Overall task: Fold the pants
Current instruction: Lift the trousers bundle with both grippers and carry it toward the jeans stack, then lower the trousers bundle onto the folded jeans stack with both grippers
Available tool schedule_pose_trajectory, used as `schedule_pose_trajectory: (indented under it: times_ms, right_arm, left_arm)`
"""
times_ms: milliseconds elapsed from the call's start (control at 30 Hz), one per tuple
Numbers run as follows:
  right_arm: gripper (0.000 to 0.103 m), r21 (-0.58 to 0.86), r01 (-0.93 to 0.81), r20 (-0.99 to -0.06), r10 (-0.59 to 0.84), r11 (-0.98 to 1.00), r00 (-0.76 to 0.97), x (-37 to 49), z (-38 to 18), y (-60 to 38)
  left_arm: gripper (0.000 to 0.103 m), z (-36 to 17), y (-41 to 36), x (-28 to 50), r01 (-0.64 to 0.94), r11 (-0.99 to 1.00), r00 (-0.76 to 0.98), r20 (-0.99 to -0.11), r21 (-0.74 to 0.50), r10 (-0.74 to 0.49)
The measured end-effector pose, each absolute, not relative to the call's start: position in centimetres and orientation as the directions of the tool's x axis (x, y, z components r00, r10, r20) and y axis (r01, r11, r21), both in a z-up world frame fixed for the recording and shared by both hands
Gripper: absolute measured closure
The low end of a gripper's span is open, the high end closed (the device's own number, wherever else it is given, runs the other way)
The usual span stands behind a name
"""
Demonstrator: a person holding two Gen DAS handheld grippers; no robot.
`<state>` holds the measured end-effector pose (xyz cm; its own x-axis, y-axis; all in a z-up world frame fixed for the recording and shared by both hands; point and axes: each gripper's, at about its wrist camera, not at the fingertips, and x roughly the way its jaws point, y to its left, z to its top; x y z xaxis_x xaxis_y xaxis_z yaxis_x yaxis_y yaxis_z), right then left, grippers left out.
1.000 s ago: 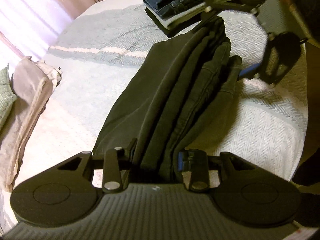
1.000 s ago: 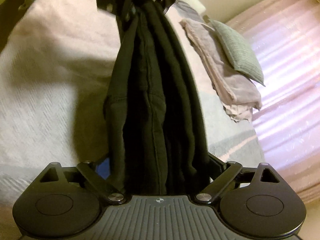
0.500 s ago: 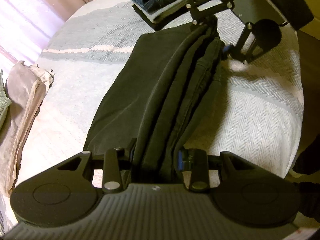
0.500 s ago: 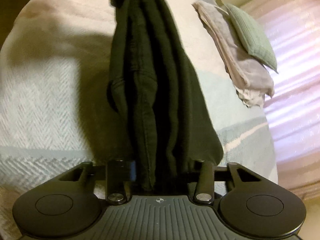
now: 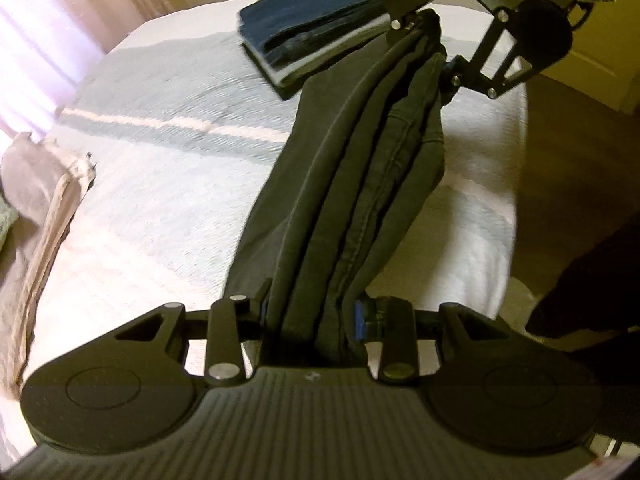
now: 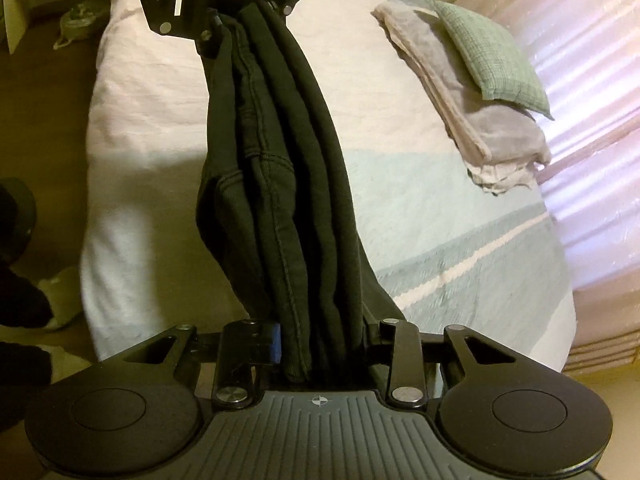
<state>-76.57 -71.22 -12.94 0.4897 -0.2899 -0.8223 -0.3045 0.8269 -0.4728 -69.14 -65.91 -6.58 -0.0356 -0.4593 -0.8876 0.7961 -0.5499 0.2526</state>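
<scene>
Black pants point(image 5: 360, 184) hung stretched between both claws above the bed point(image 5: 168, 184).
Left claw point(image 5: 310, 314) and right claw point(image 6: 320, 336) each clamped one bunched end; folded jeans point(image 5: 312, 44) lay at twelve o'clock.

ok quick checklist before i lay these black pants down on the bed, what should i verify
1. Left gripper clamped on the black pants: ok.
2. Right gripper clamped on the other end: ok.
3. Pants hanging clear between both grippers: ok.
4. Layers even: not ok, one edge bulges sideways.
5. Bare bedspread beneath: ok.
6. Clear of the folded jeans stack: cannot tell, far end is close.
</scene>
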Motion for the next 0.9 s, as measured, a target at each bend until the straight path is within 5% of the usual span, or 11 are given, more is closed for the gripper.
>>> schedule_pose_trajectory:
  times_ms: [900]
  right_arm:
    - [0.072,-0.502,-0.04,-0.794,-0.441,0.864,0.419,-78.4,-4.6,-73.5]
  left_arm:
    - [0.07,1.1,-70.9,-71.1,0.624,-0.714,-0.145,-0.851,0.318,-0.505]
